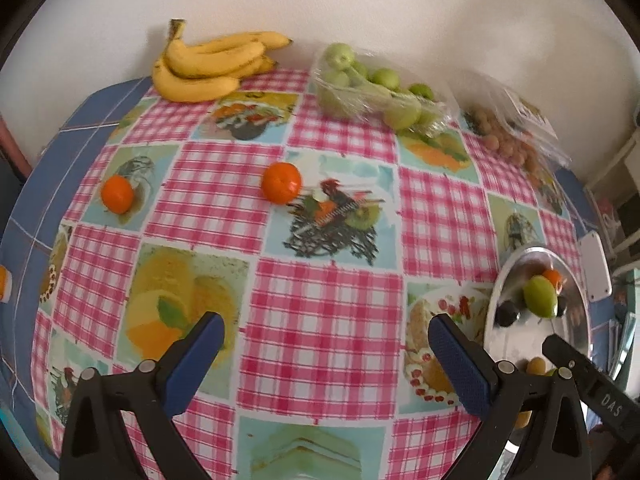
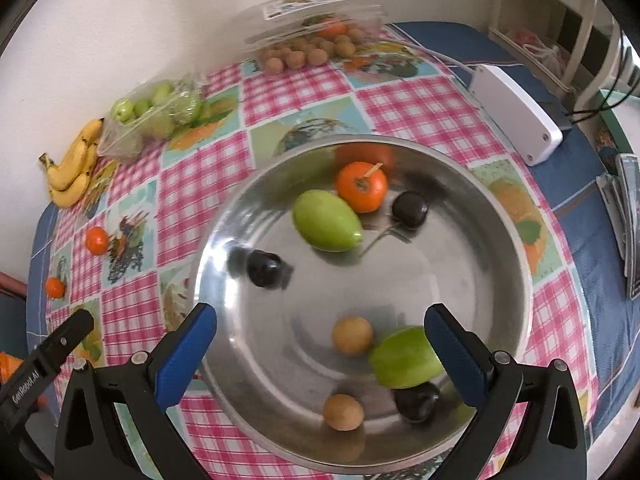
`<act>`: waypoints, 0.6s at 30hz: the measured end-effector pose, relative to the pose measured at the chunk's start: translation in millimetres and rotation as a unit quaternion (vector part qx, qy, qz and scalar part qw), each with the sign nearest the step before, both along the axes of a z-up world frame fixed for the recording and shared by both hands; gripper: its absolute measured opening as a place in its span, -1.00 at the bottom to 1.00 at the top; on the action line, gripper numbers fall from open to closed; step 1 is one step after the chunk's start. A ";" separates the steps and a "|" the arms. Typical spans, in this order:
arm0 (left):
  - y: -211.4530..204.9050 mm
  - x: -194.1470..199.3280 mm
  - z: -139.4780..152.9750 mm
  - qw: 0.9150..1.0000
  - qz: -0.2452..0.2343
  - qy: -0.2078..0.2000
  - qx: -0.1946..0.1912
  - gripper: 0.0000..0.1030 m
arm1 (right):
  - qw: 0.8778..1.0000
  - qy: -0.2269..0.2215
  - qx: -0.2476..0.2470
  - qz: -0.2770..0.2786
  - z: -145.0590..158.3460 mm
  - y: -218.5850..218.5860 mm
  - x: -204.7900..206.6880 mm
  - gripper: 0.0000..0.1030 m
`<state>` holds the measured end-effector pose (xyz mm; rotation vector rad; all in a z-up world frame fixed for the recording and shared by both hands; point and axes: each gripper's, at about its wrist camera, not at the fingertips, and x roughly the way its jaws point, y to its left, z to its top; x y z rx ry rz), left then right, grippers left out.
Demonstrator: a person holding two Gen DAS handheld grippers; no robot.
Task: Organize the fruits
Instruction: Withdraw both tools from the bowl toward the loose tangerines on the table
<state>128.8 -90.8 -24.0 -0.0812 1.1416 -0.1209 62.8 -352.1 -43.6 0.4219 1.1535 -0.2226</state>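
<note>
On the table (image 1: 320,300), near its right edge, stood a steel bowl (image 2: 500,216). It held a tangerine (image 2: 361,187) at its far side, touching a green fruit (image 2: 326,220); a second green fruit (image 2: 404,358) lay at the near side, with two round tan fruits (image 2: 353,335) and three dark fruits (image 2: 409,210) spread about the bowl floor. The right gripper (image 2: 320,344) hung above the bowl's near rim, jaws at their widest, nothing between the pads. The left gripper (image 1: 326,354) hung over the near middle of the table, jaws equally wide and empty. Two loose tangerines (image 1: 281,182) lay toward the table's left side, well apart. Along the far edge sat a banana bunch (image 1: 208,66), a wrapped tray of green fruits (image 1: 372,88) and a clear box of tan fruits (image 2: 312,46). A white box (image 2: 516,114) lay at the far right corner.
</note>
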 end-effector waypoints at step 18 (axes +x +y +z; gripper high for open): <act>80.2 18.0 -5.8 0.998 0.057 -0.001 0.007 1.00 | 0.995 -0.041 0.010 0.091 15.1 89.4 22.9 1.00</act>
